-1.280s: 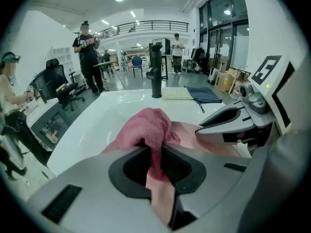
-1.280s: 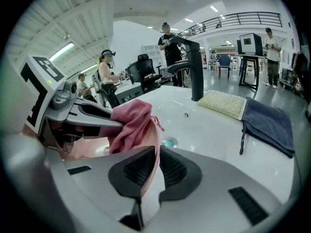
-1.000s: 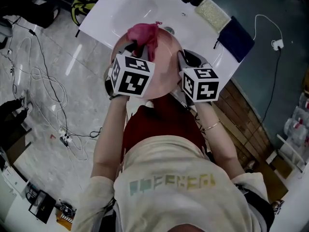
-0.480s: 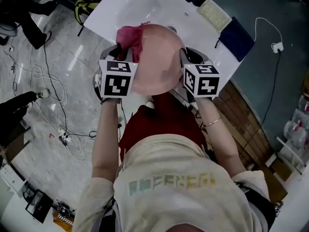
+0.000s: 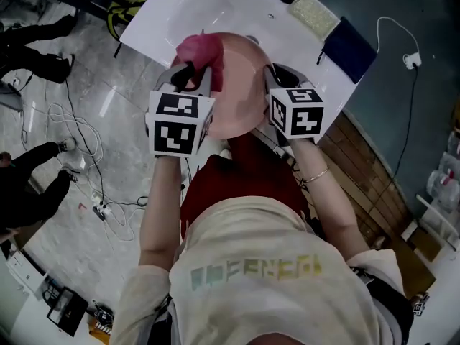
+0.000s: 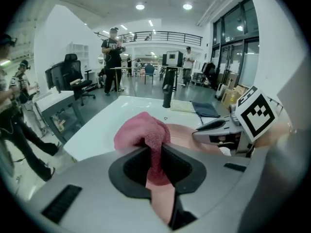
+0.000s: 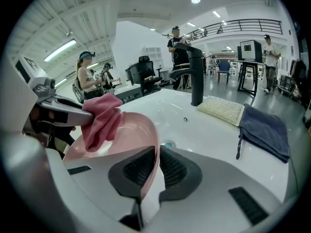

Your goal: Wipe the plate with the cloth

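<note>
Crimson terry cloth (image 6: 143, 132), bunched up, is pinched tight between the fingers of the left gripper (image 6: 156, 159) and rests on the far-left part of the round pink plate (image 5: 241, 85). The right gripper (image 7: 156, 166) has its fingers closed thinly on the plate's right rim, holding it over the white sink bench (image 5: 215, 6). Farther right on the bench, a beige scouring pad (image 7: 222, 109) and a folded navy cloth (image 7: 265, 130) lie near a black tap (image 7: 192, 74).
</note>
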A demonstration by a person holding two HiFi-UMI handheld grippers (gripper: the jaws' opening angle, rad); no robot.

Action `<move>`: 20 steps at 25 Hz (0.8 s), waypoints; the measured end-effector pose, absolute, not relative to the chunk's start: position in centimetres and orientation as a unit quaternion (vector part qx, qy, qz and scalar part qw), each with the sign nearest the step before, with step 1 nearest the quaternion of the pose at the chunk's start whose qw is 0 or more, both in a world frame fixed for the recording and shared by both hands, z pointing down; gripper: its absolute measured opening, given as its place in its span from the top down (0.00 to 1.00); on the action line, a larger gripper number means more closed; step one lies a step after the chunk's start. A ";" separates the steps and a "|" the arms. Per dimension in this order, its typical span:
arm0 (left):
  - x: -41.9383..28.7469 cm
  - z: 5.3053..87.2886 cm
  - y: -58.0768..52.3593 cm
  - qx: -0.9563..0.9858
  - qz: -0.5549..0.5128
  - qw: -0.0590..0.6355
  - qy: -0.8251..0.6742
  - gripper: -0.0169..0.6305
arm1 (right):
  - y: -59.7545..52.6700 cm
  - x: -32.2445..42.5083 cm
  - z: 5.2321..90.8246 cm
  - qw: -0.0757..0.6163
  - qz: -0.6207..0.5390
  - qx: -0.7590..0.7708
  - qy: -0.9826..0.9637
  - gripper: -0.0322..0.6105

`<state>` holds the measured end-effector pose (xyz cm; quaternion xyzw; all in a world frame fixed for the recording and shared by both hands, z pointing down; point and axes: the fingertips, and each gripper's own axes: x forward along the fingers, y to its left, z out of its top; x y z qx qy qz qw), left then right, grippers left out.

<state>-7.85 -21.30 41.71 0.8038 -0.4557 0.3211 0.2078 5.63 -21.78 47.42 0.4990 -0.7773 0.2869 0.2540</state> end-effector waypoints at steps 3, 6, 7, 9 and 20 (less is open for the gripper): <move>-4.0 42.2 -20.7 0.826 0.318 0.213 -0.413 0.87 | -21.7 5.7 47.4 0.252 0.287 0.500 -0.777 0.86; -0.8 43.4 -20.0 0.839 0.326 0.218 -0.378 0.87 | -21.9 5.6 47.4 0.250 0.287 0.501 -0.777 0.86; 0.0 43.9 -19.9 0.840 0.332 0.218 -0.369 0.87 | -21.9 5.7 47.4 0.251 0.287 0.502 -0.777 0.86; 1.1 44.8 -19.6 0.841 0.347 0.216 -0.355 0.87 | -21.9 5.7 47.4 0.251 0.287 0.503 -0.776 0.86; -1.1 46.9 -18.7 0.822 0.395 0.198 -0.360 0.87 | -21.5 5.8 48.4 0.256 0.292 0.503 -0.772 0.86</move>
